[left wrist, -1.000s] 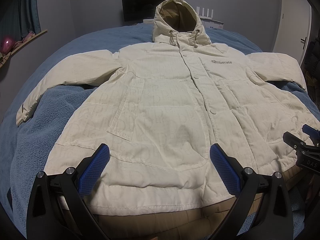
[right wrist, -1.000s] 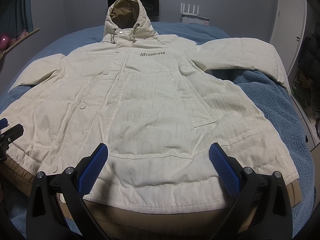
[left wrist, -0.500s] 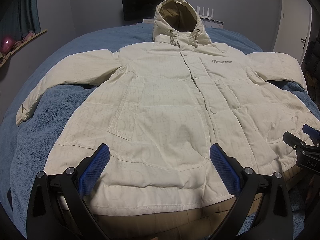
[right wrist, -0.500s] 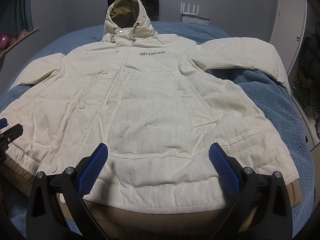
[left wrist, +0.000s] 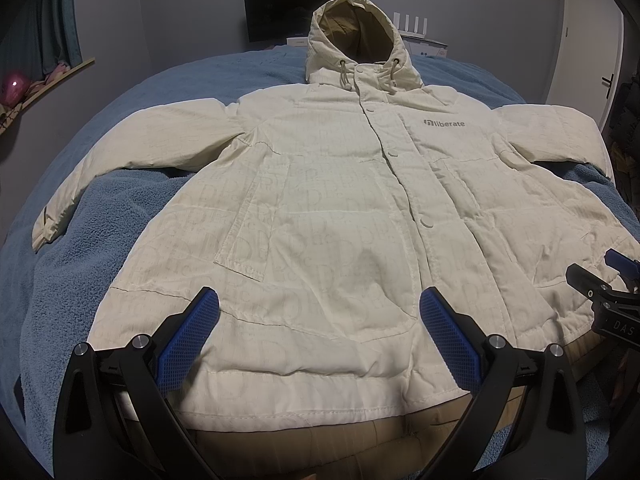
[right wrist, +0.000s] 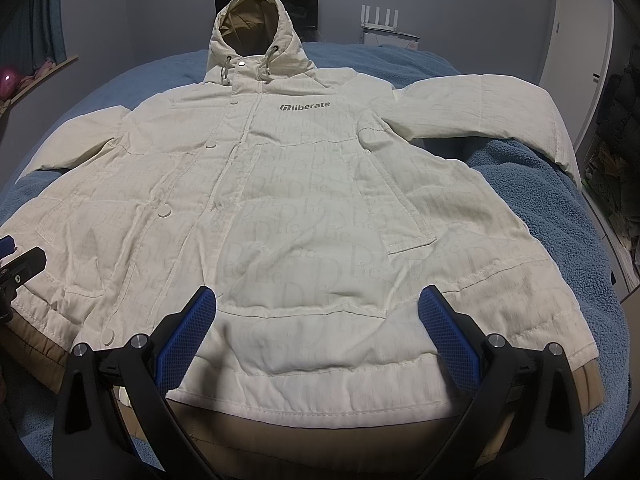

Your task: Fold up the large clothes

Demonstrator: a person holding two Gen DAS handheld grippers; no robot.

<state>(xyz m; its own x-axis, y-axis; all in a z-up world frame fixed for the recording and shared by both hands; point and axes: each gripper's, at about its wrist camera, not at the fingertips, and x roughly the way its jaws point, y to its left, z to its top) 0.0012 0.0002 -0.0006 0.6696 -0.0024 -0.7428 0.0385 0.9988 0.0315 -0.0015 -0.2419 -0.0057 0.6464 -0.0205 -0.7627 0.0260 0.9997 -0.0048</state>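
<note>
A large cream hooded jacket (left wrist: 328,208) with a "liberate" logo lies flat and face up on a blue fleece blanket (left wrist: 100,240), sleeves spread, hood at the far end. It also shows in the right wrist view (right wrist: 304,208). My left gripper (left wrist: 318,328) is open and empty, hovering over the hem left of the button placket. My right gripper (right wrist: 316,326) is open and empty over the hem's right half. The right gripper's tip shows at the edge of the left wrist view (left wrist: 608,284). A tan lining shows below the hem (right wrist: 320,432).
The blanket covers a bed (right wrist: 560,208). A dark monitor (left wrist: 280,12) and a white router (right wrist: 380,20) stand behind the hood against the wall. A white door (right wrist: 580,48) is at the right, a shelf with a pink object (left wrist: 14,86) at the left.
</note>
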